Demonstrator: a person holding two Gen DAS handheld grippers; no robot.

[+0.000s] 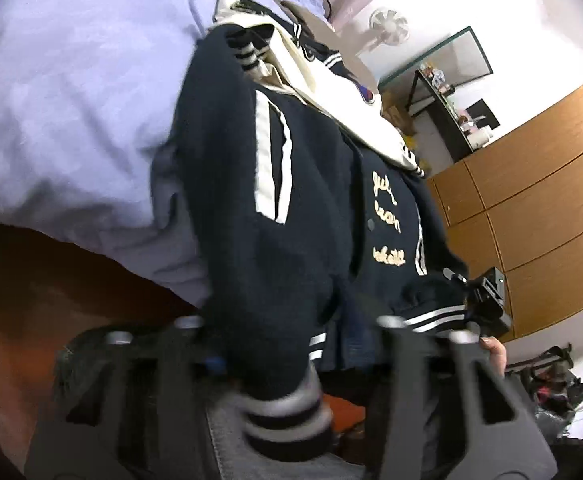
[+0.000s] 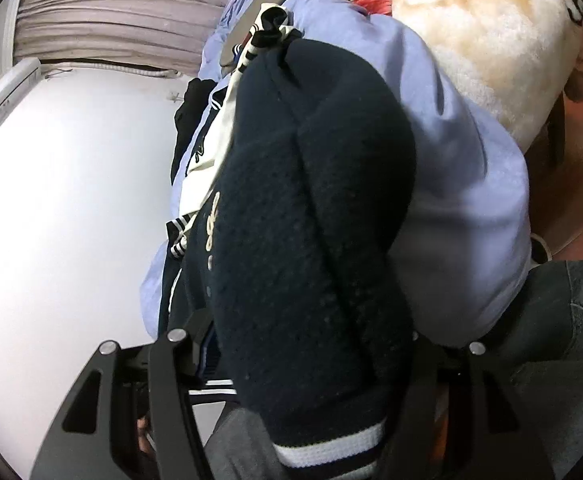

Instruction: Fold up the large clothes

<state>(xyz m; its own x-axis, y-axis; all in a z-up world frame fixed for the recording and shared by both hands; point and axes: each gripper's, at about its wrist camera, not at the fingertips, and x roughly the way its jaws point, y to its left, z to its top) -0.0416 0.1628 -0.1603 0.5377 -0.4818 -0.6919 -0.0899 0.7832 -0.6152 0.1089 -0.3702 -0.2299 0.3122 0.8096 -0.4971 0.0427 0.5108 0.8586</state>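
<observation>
Navy jacket (image 1: 291, 184) lies lengthwise on the bed (image 1: 71, 100), hem toward us, collar far. Left gripper (image 1: 287, 344) stands apart around the striped hem; right gripper (image 2: 303, 344) apart too, bulky navy fabric between.

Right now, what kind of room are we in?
Most likely a bedroom. The navy jacket lies on a bed with a lilac sheet and a fluffy floral blanket. A wooden wardrobe stands by the wall, and curtains hang behind the bed.
</observation>
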